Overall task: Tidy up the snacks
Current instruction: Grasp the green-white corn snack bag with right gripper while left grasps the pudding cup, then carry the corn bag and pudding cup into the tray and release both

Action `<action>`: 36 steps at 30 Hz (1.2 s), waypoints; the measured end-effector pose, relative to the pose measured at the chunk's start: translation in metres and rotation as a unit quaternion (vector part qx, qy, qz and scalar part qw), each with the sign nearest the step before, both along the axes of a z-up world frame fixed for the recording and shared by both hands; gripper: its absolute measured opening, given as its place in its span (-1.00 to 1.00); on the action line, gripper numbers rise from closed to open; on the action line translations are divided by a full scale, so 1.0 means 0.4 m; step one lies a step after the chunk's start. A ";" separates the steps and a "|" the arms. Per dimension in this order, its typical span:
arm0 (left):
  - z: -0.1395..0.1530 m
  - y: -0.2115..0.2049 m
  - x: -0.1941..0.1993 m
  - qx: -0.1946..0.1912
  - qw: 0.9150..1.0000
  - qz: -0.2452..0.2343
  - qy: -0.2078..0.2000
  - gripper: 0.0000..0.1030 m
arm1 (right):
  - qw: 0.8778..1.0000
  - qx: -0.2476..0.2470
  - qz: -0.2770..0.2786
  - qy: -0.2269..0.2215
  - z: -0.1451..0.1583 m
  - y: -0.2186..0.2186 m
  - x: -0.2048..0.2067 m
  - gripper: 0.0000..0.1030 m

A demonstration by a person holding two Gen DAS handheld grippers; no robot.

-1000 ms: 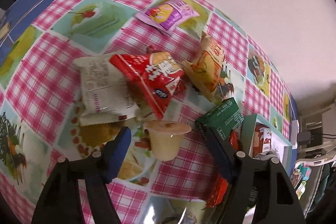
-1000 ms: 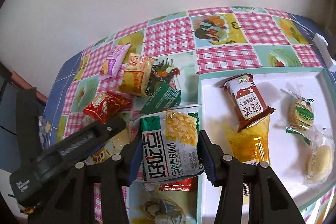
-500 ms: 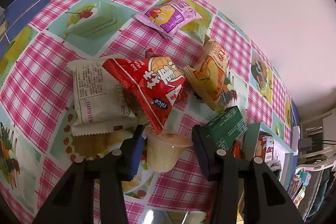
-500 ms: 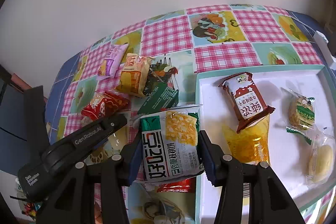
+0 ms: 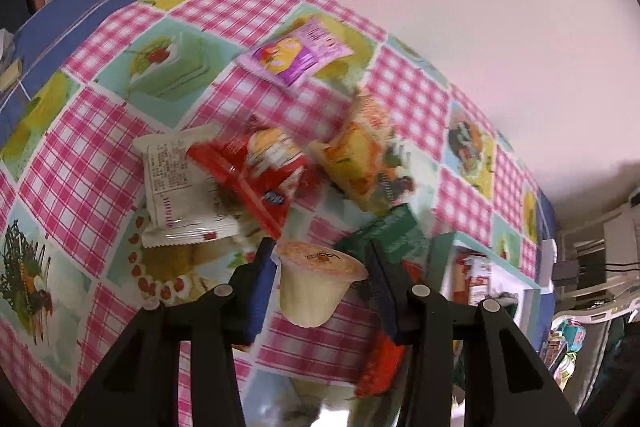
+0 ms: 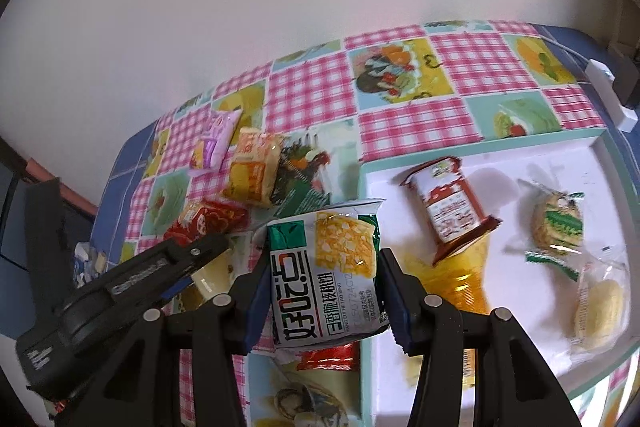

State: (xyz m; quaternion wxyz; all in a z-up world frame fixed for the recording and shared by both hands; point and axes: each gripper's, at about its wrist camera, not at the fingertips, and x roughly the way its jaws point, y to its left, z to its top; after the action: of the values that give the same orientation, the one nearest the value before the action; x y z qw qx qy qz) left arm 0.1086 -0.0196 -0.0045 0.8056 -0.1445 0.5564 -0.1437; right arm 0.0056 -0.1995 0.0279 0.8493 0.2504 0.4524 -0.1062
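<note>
Four snacks are lying in the tray (image 6: 568,151); left claw (image 5: 322,281) is clamping a cup (image 5: 316,287), seemingly lifted; right claw (image 6: 324,291) is clamping a packet (image 6: 326,267); several are waiting on the counter (image 5: 100,131).

We see a pink-and-white checked tablecloth (image 5: 100,147) with green and yellow picture squares, a purple packet (image 5: 300,55), a red packet (image 5: 260,163), an orange packet (image 5: 356,155) and a white tray (image 6: 500,163) with a teal rim.

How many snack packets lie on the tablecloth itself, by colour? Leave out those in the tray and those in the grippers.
Purple packet: 1
Orange packet: 1
Red packets: 2
White packet: 1
Dark green packet: 1
Total: 6
</note>
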 end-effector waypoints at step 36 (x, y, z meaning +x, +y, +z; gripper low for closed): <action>0.083 -0.452 -0.225 0.006 0.971 -0.233 -0.057 0.24 | 0.974 -0.049 -0.216 0.042 -0.038 -0.425 -0.227 0.24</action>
State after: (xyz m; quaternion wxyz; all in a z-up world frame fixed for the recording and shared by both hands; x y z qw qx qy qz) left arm 0.0184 -0.2003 0.0288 0.7810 0.0028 0.5288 -0.3323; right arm -0.0851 -0.3693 0.0129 0.7979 0.2958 0.4171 -0.3191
